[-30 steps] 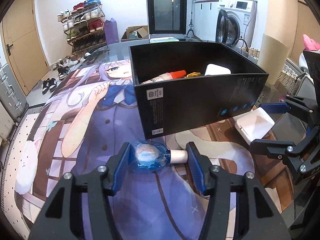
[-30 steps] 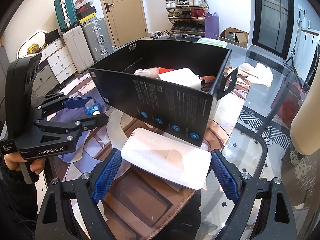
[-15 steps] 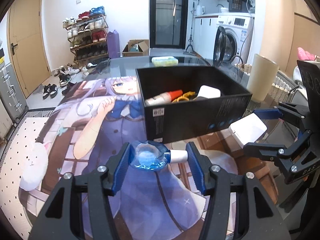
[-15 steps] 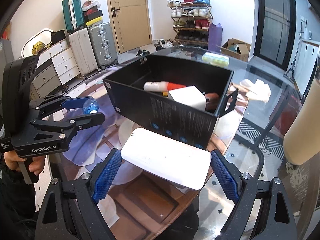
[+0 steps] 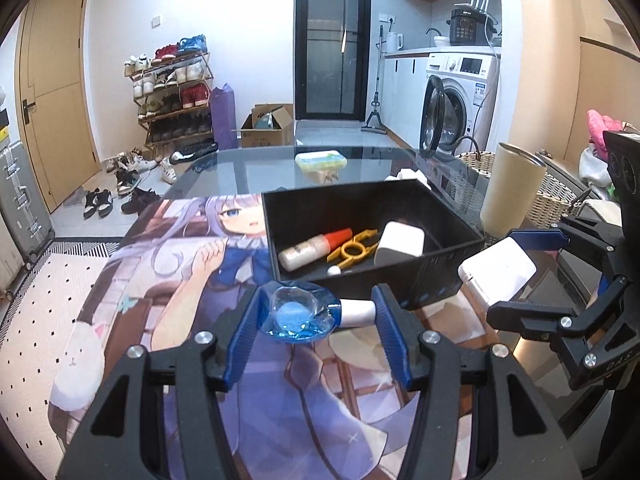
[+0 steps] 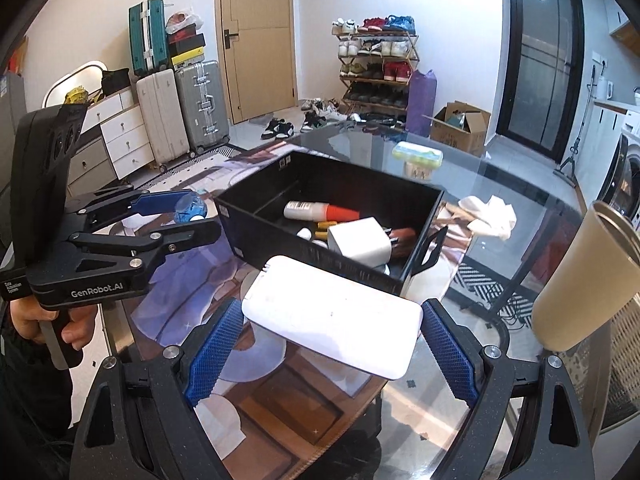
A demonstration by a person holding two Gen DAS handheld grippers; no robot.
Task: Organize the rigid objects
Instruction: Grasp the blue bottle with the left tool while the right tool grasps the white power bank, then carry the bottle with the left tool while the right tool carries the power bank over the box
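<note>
My left gripper (image 5: 320,304) is shut on a small clear blue bottle (image 5: 298,316) with a white cap, held sideways just above the mat, in front of the black box (image 5: 372,280). The right gripper (image 6: 332,312) is shut on a flat white case (image 6: 332,320), held near the box's front right corner. The open box holds a glue bottle with a red cap (image 5: 316,246), a yellow clip (image 5: 354,250) and a white charger (image 5: 400,242). In the right wrist view the left gripper (image 6: 196,216) hangs left of the box (image 6: 272,236), a hand on its handle.
A printed mat (image 5: 192,280) covers the near part of the glass table (image 6: 520,200). A tan tumbler (image 5: 510,190) stands right of the box, a green-lidded container (image 5: 320,160) behind it, and a white cloth (image 6: 488,212) at its far right.
Both grippers have risen with the bottle and the white case still held. The views now look down into the box from higher up.
</note>
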